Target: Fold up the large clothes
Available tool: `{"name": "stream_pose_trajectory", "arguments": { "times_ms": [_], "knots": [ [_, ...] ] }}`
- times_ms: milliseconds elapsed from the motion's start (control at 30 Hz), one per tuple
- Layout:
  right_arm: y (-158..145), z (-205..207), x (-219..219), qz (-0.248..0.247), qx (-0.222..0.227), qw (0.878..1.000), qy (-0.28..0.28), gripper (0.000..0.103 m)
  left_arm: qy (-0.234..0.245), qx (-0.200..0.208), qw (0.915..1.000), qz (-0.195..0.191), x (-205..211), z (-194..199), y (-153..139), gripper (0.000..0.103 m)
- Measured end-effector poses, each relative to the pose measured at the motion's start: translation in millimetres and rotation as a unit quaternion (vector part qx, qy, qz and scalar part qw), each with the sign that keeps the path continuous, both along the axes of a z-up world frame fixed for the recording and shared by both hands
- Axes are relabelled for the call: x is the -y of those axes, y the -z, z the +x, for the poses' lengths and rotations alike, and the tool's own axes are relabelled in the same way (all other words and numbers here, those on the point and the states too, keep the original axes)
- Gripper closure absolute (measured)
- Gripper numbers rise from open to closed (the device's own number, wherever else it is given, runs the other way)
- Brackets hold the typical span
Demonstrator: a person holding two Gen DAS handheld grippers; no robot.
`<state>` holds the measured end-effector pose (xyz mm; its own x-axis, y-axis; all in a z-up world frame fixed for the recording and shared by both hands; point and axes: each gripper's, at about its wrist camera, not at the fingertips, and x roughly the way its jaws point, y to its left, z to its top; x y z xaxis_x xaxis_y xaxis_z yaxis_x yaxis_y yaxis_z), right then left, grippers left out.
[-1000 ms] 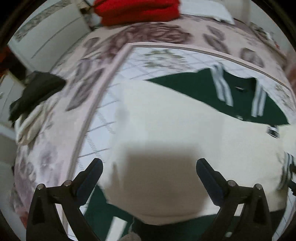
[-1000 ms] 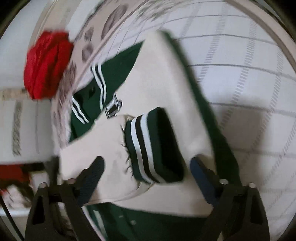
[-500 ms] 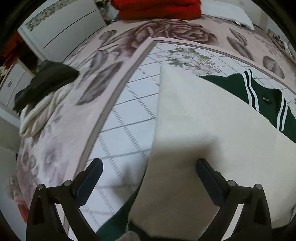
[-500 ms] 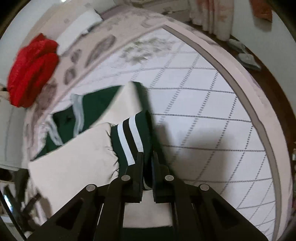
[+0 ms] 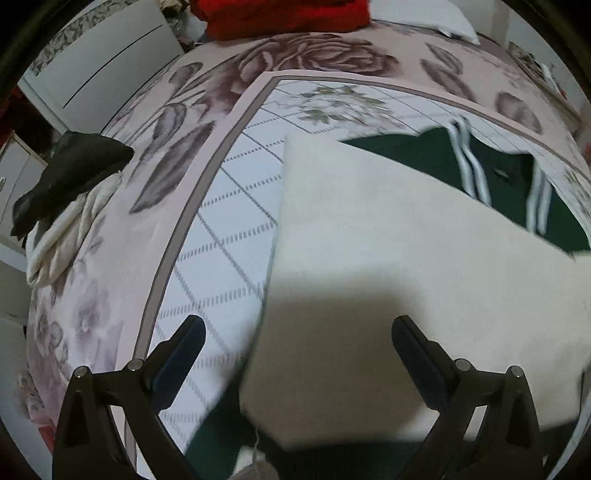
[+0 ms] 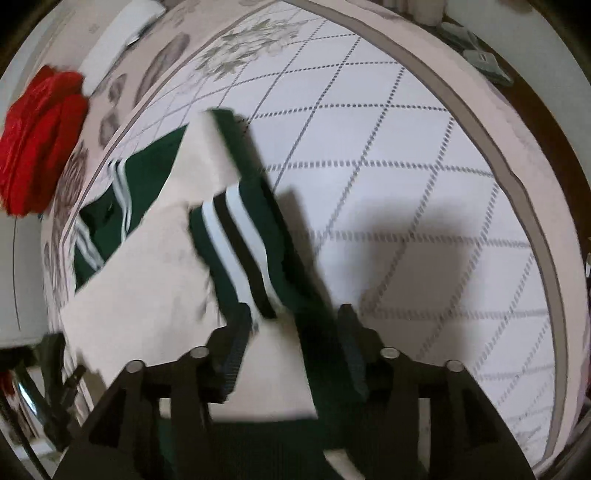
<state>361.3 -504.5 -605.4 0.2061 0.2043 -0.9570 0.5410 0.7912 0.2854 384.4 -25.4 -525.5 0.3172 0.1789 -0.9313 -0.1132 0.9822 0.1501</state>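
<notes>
Right gripper (image 6: 291, 332) is letting go now, jaws opening about halfway, and the striped cuff (image 6: 236, 251) of the jacket (image 6: 147, 280) sits between them with nothing pressing on it. Here is the risk: the cuff lies right at the edge of the folded cream sleeve, over the green hem below, so if a pad drags on the knit as the gripper lifts, the sleeve could peel back off the body and undo the fold. The picture is blurred, so I cannot tell whether the left pad is fully clear of the cloth.

Left gripper (image 5: 295, 354) hangs wide open above the other cream sleeve (image 5: 388, 280), gripping nothing; a careless dip there could rumple that flat panel.

The jacket itself lies in the middle of the checked bedspread (image 6: 388, 155), green body, cream sleeves crossed over the front, white-striped collar (image 5: 469, 166) pointing toward the red blanket (image 5: 288, 14) at the head of the bed. The sleeves look smooth, edges straight, the bottom hem not yet folded up.
</notes>
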Motion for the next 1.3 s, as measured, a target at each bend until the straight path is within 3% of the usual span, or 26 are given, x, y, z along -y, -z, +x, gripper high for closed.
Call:
{"name": "stream_pose_trajectory", "arguments": {
  "times_ms": [133, 267, 500, 533, 600, 667, 700, 733, 767, 900, 1067, 1133, 1267, 1300],
  "knots": [
    [-7.8, -49.4, -17.2, -0.003, -0.041, 0.999, -0.017, 0.051, 0.042, -0.019, 0.9989, 0.003, 26.6, -50.5, -3.1, 0.000],
    [6.5, -105.3, -52.0, 0.041, -0.088, 0.994, -0.039, 0.051, 0.087, -0.070, 0.9933, 0.029, 42.2, -105.9, 19.6, 0.000],
    [56.8, -186.5, -183.0, 0.153, -0.146, 0.972, -0.106, 0.051, 0.099, -0.152, 0.9818, 0.057, 22.4, -193.2, 61.3, 0.000],
    [62.6, -194.1, -201.3, 0.148, -0.151, 0.971, -0.112, 0.050, 0.101, -0.157, 0.9806, 0.060, 20.0, -200.5, 65.3, 0.000],
    [68.1, -202.0, -227.3, 0.115, -0.147, 0.974, -0.131, 0.037, 0.109, -0.166, 0.9787, 0.054, 13.4, -217.3, 74.5, 0.000],
    [65.5, -206.6, -248.6, 0.047, -0.133, 0.979, -0.145, 0.035, 0.118, -0.164, 0.9780, 0.051, 10.2, -226.8, 78.1, 0.000],
    [62.1, -207.5, -256.3, 0.019, -0.128, 0.981, -0.148, 0.045, 0.126, -0.159, 0.9779, 0.049, 9.2, -231.4, 78.8, 0.000],
    [58.4, -209.2, -263.5, -0.018, -0.123, 0.980, -0.155, 0.062, 0.133, -0.154, 0.9779, 0.048, 9.1, -234.8, 78.6, 0.000],
    [55.6, -211.4, -267.7, -0.046, -0.120, 0.979, -0.157, 0.086, 0.138, -0.150, 0.9779, 0.044, 8.1, -237.0, 78.3, 0.000],
    [44.6, -220.7, -266.2, -0.050, -0.110, 0.987, -0.110, 0.093, 0.153, -0.145, 0.9774, 0.018, 0.2, -242.4, 78.7, 0.000],
    [14.1, -226.1, -284.2, -0.002, -0.073, 0.993, -0.097, 0.093, 0.154, -0.140, 0.9781, -0.008, -16.8, -252.8, 76.9, 0.000],
    [22.4, -225.0, -297.9, 0.001, -0.086, 0.988, -0.131, 0.093, 0.156, -0.139, 0.9778, -0.010, -22.6, -256.2, 77.9, 0.000],
    [48.9, -218.9, -291.3, 0.058, -0.129, 0.981, -0.133, 0.077, 0.148, -0.142, 0.9783, -0.029, -31.7, -258.4, 68.8, 0.000],
    [44.9, -220.2, -282.9, 0.081, -0.128, 0.981, -0.124, 0.069, 0.148, -0.138, 0.9786, -0.039, -30.3, -258.5, 62.1, 0.000]
  ]
}}
